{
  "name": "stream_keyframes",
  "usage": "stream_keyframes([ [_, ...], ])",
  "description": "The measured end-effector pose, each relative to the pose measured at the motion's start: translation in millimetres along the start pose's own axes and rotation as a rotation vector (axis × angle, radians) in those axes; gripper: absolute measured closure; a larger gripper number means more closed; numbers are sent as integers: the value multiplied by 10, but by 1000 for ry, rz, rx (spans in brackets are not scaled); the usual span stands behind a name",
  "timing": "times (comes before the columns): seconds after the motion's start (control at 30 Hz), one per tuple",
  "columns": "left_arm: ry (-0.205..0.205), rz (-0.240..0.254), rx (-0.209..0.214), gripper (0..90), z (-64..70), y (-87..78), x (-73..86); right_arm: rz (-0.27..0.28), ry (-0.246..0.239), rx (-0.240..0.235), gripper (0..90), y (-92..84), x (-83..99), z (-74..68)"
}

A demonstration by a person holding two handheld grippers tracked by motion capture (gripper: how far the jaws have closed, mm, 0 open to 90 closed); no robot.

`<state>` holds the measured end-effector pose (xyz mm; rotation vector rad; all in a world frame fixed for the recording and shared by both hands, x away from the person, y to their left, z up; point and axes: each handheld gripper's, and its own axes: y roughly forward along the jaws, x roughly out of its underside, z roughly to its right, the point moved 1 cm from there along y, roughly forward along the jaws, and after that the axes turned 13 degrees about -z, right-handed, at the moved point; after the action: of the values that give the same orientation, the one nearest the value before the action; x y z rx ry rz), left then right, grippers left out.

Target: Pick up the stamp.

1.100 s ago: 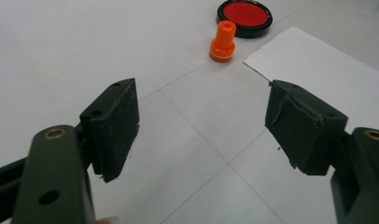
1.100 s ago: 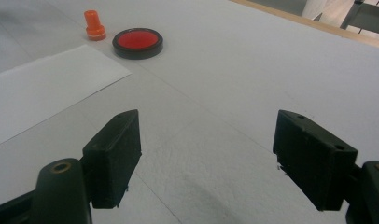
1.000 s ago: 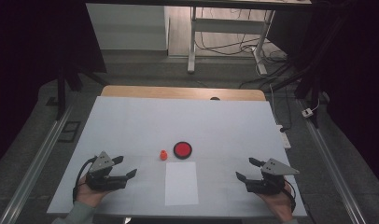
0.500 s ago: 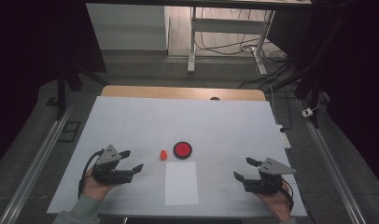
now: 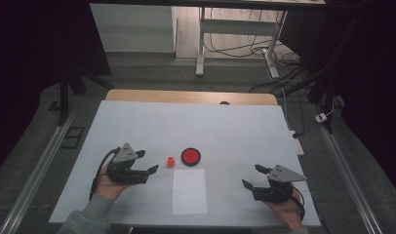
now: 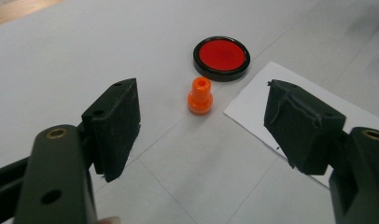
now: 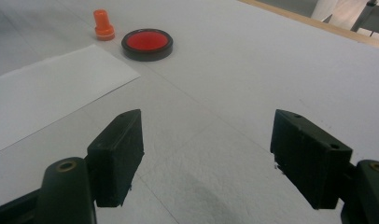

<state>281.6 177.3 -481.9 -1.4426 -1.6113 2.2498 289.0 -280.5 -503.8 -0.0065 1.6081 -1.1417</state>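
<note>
A small orange peg-shaped piece (image 5: pixel 170 161) (image 6: pixel 200 95) (image 7: pixel 103 24) stands upright on the white table, just left of a round red disc in a black rim (image 5: pixel 190 156) (image 6: pixel 221 58) (image 7: pixel 147 44). A white sheet of paper (image 5: pixel 189 191) (image 6: pixel 290 121) (image 7: pixel 43 93) lies in front of them. My left gripper (image 5: pixel 147 162) (image 6: pixel 211 128) is open and empty, a short way left of the orange piece, which lies ahead between its jaws. My right gripper (image 5: pixel 252 176) (image 7: pixel 206 158) is open and empty at the front right, apart from everything.
The white table (image 5: pixel 196 126) has a wooden strip (image 5: pixel 186 96) along its far edge. Metal rails (image 5: pixel 35 170) run along both sides on the floor. A desk frame with cables (image 5: pixel 235 39) stands beyond the table.
My left gripper has moved forward and to the right, toward the orange piece. The right gripper has shifted only slightly.
</note>
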Motion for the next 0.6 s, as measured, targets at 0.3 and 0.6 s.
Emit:
stream_keyframes([
  [0.3,18,-9,11,274,27,70,-120,-3,-7,-4,254,13,-3,-14],
  [0.6,54,-32,29,274,82,214,-297,4,-2,1,257,-15,-12,-38],
])
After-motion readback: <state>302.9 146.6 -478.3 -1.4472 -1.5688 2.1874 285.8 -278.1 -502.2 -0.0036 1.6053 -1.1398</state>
